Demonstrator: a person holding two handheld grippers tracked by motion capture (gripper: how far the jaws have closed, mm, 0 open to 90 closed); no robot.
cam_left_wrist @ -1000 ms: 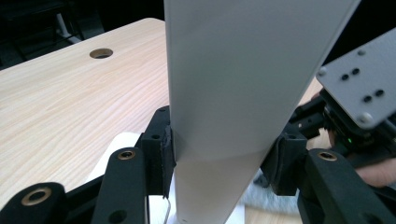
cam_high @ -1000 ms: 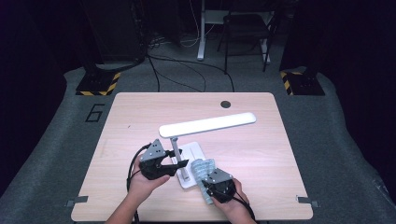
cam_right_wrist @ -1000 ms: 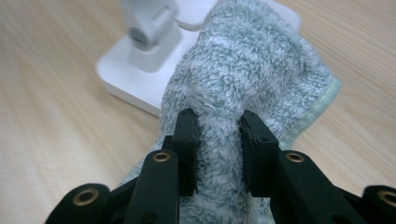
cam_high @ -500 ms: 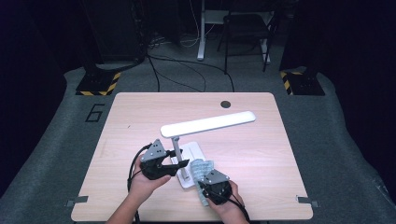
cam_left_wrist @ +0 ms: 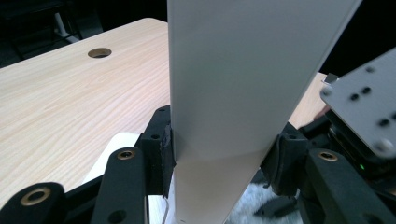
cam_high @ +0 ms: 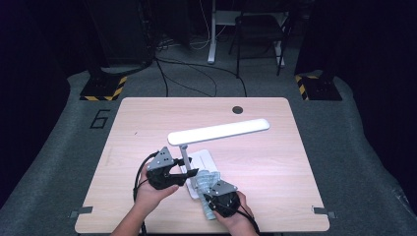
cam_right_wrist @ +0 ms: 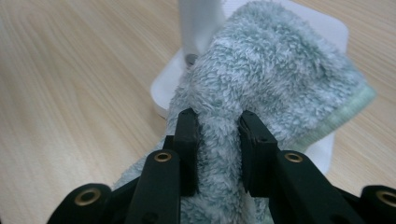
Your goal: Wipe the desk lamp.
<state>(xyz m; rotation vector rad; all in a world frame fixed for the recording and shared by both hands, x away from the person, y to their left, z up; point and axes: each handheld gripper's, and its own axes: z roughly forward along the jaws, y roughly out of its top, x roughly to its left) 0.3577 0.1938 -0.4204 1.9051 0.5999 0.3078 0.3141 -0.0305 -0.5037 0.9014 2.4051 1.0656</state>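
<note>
Cloth (cam_right_wrist: 261, 88) lies bunched on the lamp base (cam_right_wrist: 334, 35), directly ahead of the right gripper (cam_right_wrist: 218, 140), whose jaws are clamped on it. Left gripper (cam_left_wrist: 219, 154) is clamped on the lamp post (cam_left_wrist: 243, 79) just beside.

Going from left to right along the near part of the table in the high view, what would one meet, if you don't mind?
Left gripper → lamp post → fluffy cloth → right gripper.

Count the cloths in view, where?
1. A fluffy grey-green cloth is pinched in the right gripper and lies on the white lamp base beside its stem. More could hide under the hands.
</note>
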